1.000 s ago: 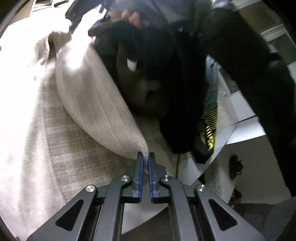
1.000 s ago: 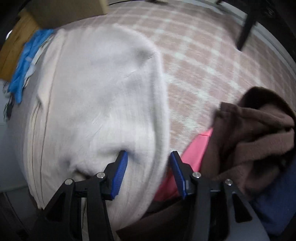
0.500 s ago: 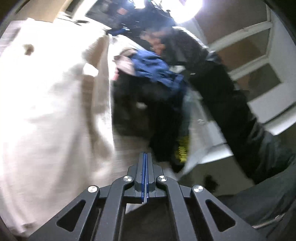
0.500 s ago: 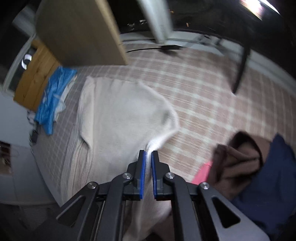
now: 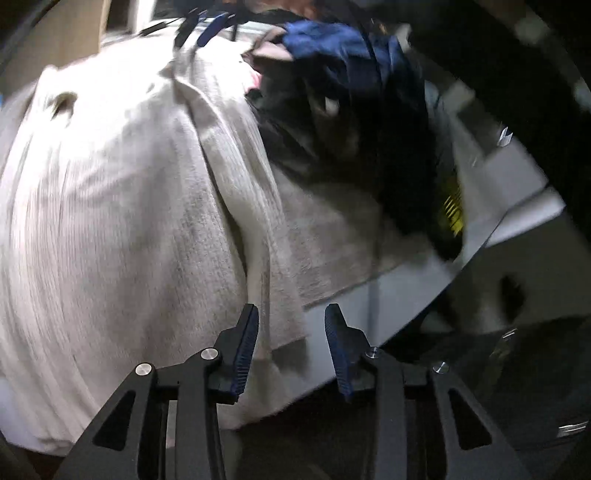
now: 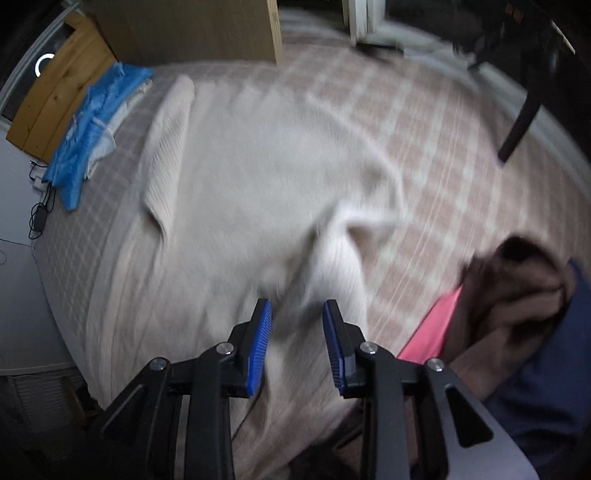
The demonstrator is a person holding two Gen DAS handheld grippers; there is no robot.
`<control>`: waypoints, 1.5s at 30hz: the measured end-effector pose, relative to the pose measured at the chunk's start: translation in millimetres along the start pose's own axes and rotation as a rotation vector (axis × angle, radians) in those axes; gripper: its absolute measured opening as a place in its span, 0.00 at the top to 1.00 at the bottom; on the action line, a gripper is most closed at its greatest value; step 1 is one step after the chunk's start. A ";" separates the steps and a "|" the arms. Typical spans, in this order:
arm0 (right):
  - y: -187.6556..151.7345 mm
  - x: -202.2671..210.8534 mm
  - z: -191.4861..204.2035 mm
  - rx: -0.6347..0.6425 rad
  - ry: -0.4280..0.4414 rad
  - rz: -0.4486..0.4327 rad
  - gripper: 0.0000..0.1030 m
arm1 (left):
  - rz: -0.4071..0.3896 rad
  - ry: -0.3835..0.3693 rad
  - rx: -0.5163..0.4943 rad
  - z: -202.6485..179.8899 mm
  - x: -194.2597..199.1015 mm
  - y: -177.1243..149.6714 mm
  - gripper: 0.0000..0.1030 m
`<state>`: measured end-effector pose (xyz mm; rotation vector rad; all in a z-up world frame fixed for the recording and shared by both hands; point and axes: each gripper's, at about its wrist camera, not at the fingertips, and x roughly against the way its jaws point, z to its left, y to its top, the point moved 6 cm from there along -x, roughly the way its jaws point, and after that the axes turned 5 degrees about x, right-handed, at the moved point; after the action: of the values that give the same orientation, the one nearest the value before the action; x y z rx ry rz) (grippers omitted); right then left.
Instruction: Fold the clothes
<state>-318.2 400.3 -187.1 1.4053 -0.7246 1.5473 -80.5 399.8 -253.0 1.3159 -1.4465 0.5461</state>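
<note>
A cream knit sweater [image 6: 236,173] lies spread on a checked bed cover [image 6: 436,147]; it also fills the left of the left wrist view [image 5: 110,206]. My left gripper [image 5: 291,332] is open, its jaws apart over the sweater's near edge, holding nothing. My right gripper [image 6: 297,328] is open just above a raised fold of the sweater, holding nothing.
A pile of clothes sits to the right: brown [image 6: 517,291], pink [image 6: 432,336] and navy [image 6: 554,387] pieces, dark garments [image 5: 351,122] in the left wrist view. A blue cloth [image 6: 92,129] lies at the bed's far left. A wooden board [image 6: 184,29] and a chair leg [image 6: 524,114] stand behind.
Both grippers were shut on the sweater half a second ago and have opened, letting it drop onto the bed. The sweater now lies flatter.
</note>
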 end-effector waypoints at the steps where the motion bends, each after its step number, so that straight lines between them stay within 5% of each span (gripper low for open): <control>1: -7.3 -7.0 -1.1 -0.006 0.015 0.018 0.72 | 0.009 0.014 -0.001 3.2 -3.7 -0.7 0.65; 3: -13.8 -15.7 -3.2 -0.004 0.008 0.032 0.72 | 0.026 0.034 0.005 11.1 -10.6 -2.6 0.68; 6: -18.3 -26.8 -8.9 -0.021 0.023 0.040 0.72 | 0.031 0.010 0.023 16.1 -15.5 -1.3 0.97; 14: -23.6 -14.7 -8.0 -0.034 0.078 0.025 0.66 | -0.006 -0.075 0.000 4.3 -1.2 -0.1 0.97; 30: -38.4 -19.9 -7.6 -0.013 0.017 0.083 0.69 | -0.061 -0.249 -0.026 -36.2 18.6 22.7 0.97; 38: -44.1 -22.6 -0.7 0.091 -0.137 0.116 0.67 | -0.053 -0.295 -0.073 -47.7 19.3 27.6 0.97; 41: -46.2 -23.3 -0.2 0.151 -0.164 0.076 0.85 | -0.058 -0.292 -0.064 -40.6 23.7 26.9 0.97; 45: -44.6 -10.6 -10.0 0.106 -0.055 0.007 0.92 | -0.066 -0.287 -0.052 -31.2 29.5 25.9 0.97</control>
<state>-283.4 425.6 -205.6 1.5299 -0.6897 1.5771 -87.1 421.5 -208.3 1.4377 -1.6318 0.2816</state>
